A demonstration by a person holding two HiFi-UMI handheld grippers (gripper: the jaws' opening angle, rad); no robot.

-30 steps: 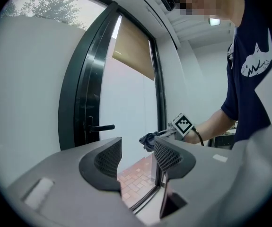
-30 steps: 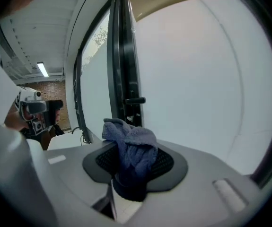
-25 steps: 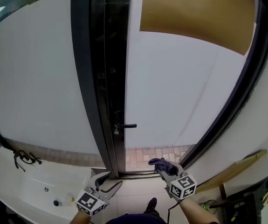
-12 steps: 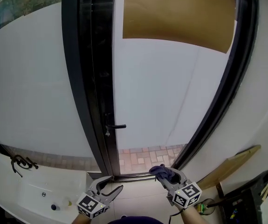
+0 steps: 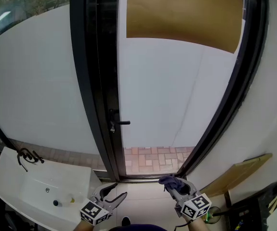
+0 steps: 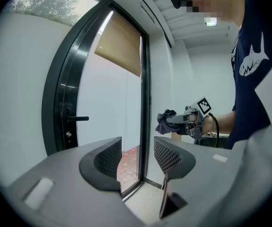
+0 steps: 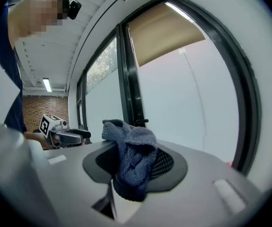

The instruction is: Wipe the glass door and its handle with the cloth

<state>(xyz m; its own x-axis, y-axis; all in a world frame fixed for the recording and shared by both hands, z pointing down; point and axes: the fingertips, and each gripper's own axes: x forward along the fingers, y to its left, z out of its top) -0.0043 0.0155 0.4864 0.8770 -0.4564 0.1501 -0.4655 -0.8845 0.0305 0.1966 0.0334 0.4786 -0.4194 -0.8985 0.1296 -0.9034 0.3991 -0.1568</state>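
Note:
A tall glass door (image 5: pixel 172 90) in a black frame stands ahead of me, a tan blind across its top. Its black handle (image 5: pixel 120 123) juts from the frame's left stile, also seen as the handle (image 6: pixel 80 118) and the handle (image 7: pixel 143 121). My right gripper (image 5: pixel 172 183) is shut on a blue-grey knitted cloth (image 7: pixel 133 162), the cloth (image 5: pixel 167 180) bunched at its tip, well below the handle and short of the glass. My left gripper (image 5: pixel 113 192) hangs open and empty, its jaws apart, the left gripper (image 6: pixel 137 157) facing the door's lower part.
A white sink (image 5: pixel 37 191) with a dark tap sits at lower left. A wooden board (image 5: pixel 242 172) leans at lower right, near dark clutter in the corner. Red paving (image 5: pixel 152 158) shows through the bottom of the glass. Pale floor tiles lie below me.
The view has tilted and shifted, so the handle sits higher in the frame. Both grippers have dropped slightly lower in view, the right one still holding the cloth.

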